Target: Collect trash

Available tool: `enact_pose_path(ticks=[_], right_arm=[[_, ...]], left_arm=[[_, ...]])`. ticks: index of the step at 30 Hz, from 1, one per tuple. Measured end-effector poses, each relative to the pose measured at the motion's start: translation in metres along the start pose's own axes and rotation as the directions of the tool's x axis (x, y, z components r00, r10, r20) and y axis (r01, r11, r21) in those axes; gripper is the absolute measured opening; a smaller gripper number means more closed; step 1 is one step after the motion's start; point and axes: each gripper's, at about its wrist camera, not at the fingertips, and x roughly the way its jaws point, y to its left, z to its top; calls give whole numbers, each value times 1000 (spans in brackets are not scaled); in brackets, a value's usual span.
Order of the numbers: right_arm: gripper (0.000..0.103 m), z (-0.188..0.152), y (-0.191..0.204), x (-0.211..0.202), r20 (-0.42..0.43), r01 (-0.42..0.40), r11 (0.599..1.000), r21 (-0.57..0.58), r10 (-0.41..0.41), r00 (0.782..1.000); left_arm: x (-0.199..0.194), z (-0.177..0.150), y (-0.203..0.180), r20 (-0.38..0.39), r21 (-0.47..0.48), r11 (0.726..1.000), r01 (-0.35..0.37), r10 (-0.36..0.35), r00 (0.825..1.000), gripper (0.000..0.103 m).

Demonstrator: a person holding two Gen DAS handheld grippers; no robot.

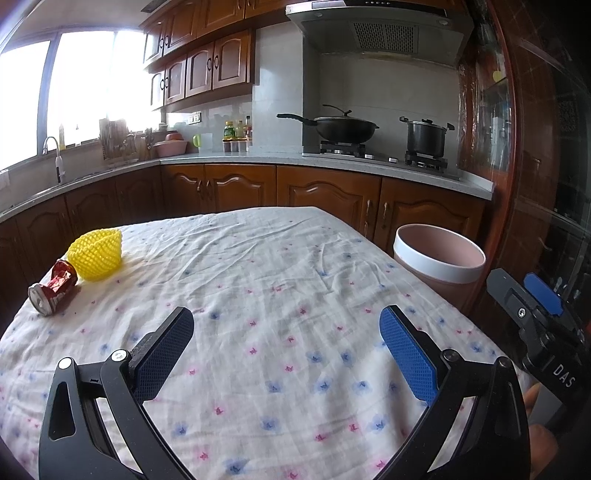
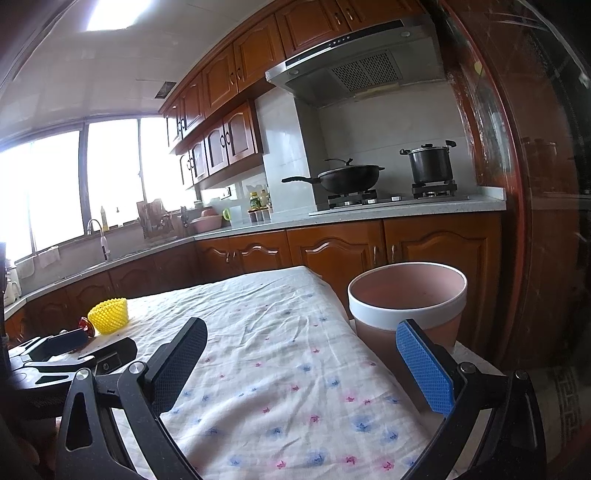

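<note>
Crushed can (image 1: 53,291) and yellow foam net (image 1: 96,254) at bench (image 1: 280,266) far-left corner; bin (image 1: 439,264) off right edge. Both grippers' fingers (image 1: 164,354) spread, empty. Can: light, stiff, dented; take across waist. Net: soft, squashy.

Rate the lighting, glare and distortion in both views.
Left wrist view: the window is blown out white, the counter bows from fisheye, the can and yellow net are sharp and evenly lit. Right wrist view: window and ceiling light glare, edges go dark, the bin is clear, the can is mostly hidden.
</note>
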Motion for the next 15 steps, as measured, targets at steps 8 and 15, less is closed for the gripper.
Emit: enact_pose_path(ticks=[8, 15], right_arm=[[103, 1, 1, 2, 2, -3, 1000, -1, 3, 1000], [103, 0, 3, 0, 4, -6, 1000, -1, 6, 1000]], left_arm=[[0, 0, 0, 0, 1, 1000, 2, -2, 1000, 103], [1, 0, 0, -4, 0, 1000, 5, -5, 1000, 103]])
